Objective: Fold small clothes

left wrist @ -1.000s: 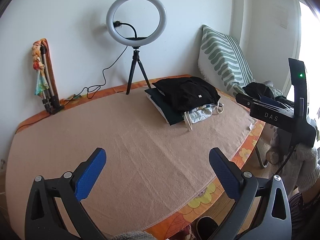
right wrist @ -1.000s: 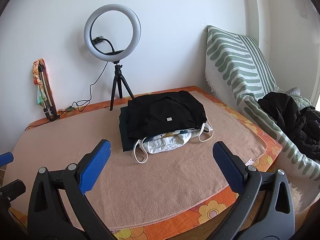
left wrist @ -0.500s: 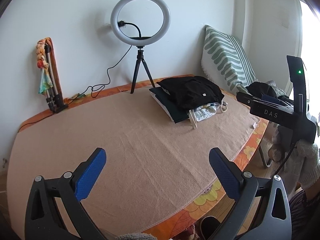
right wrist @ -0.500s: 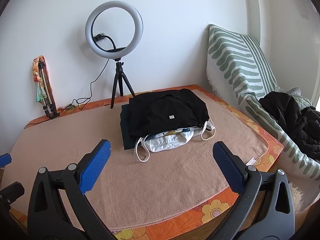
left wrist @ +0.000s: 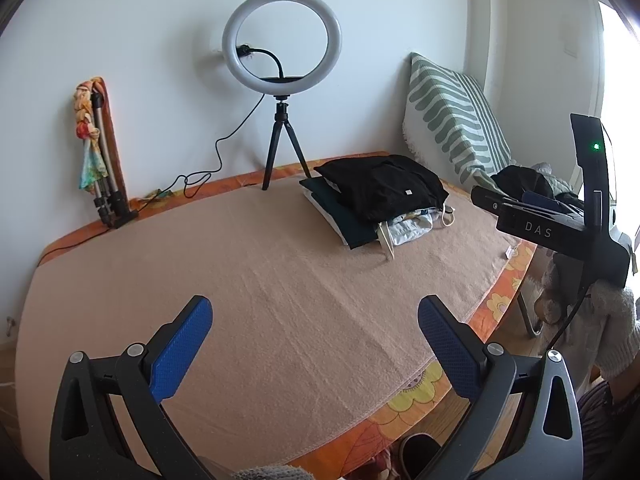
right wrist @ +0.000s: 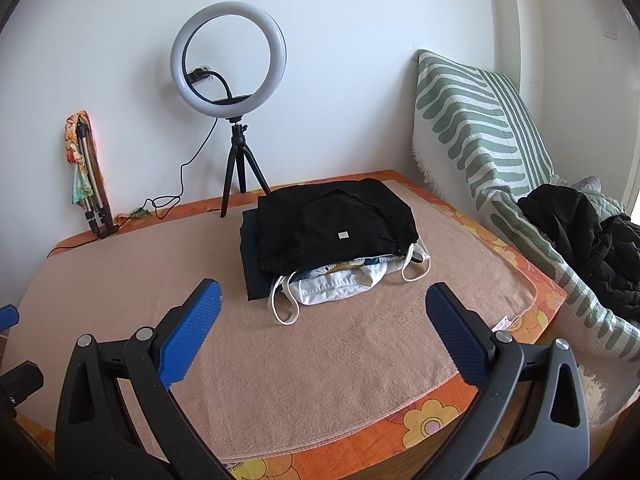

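Observation:
A stack of folded small clothes [right wrist: 328,236] lies at the back right of the tan blanket-covered table [right wrist: 320,360]: a black garment on top, a dark one under it, a white strapped one [right wrist: 340,288] sticking out in front. The stack also shows in the left wrist view [left wrist: 376,196]. My left gripper [left wrist: 314,344] is open and empty above the table's front. My right gripper [right wrist: 322,328] is open and empty, just short of the stack. The right gripper's body [left wrist: 560,224] shows at the right of the left wrist view.
A ring light on a tripod [right wrist: 236,140] stands at the back by the wall, its cable trailing left. A folded tripod with a colourful cloth [right wrist: 86,172] leans at the back left. A striped cushion [right wrist: 480,128] and a black jacket [right wrist: 588,240] lie on the right.
Both views have shifted slightly; the stack and ring light sit a bit further right in each view than a second ago. Both grippers stay open and empty. Nothing on the table has moved.

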`<state>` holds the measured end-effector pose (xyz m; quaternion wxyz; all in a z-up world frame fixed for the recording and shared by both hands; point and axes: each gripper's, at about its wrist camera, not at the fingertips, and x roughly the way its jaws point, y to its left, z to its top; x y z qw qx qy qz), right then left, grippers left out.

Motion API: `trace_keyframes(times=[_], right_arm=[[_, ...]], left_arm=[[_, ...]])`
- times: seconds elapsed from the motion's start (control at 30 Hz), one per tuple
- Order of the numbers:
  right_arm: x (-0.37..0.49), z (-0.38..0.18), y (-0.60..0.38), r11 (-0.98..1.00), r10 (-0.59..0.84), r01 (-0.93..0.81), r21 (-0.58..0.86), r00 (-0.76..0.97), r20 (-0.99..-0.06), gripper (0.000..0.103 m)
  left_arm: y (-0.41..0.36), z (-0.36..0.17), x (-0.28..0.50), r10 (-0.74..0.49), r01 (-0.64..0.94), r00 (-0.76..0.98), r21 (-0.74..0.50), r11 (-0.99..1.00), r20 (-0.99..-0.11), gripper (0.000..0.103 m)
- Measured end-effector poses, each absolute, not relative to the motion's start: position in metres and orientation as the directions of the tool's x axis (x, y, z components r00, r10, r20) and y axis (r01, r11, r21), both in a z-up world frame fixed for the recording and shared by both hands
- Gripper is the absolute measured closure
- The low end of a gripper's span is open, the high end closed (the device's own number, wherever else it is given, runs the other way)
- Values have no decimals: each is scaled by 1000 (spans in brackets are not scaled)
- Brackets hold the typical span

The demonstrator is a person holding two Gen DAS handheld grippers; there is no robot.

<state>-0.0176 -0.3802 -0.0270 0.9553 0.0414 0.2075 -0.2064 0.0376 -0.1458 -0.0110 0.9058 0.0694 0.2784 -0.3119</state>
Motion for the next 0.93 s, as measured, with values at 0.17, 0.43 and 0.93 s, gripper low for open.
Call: trace_keyframes(times=[0.17, 0.43, 0.93], right_arm=[[-18, -27, -380, 912, -377, 411, -8, 829, -412, 0], [-17, -26, -381, 912, -377, 411, -9, 829, -412, 0], [-18, -26, -378, 911, -379, 412, -9, 828, -414, 0]], left_arm=[[-145, -10, 36, -529, 605, 652, -48, 795, -543, 1], [-144, -10, 38, -528, 603, 652, -49, 796, -544, 1], [-137, -10, 38, -538, 598, 649, -76, 798, -538, 1]])
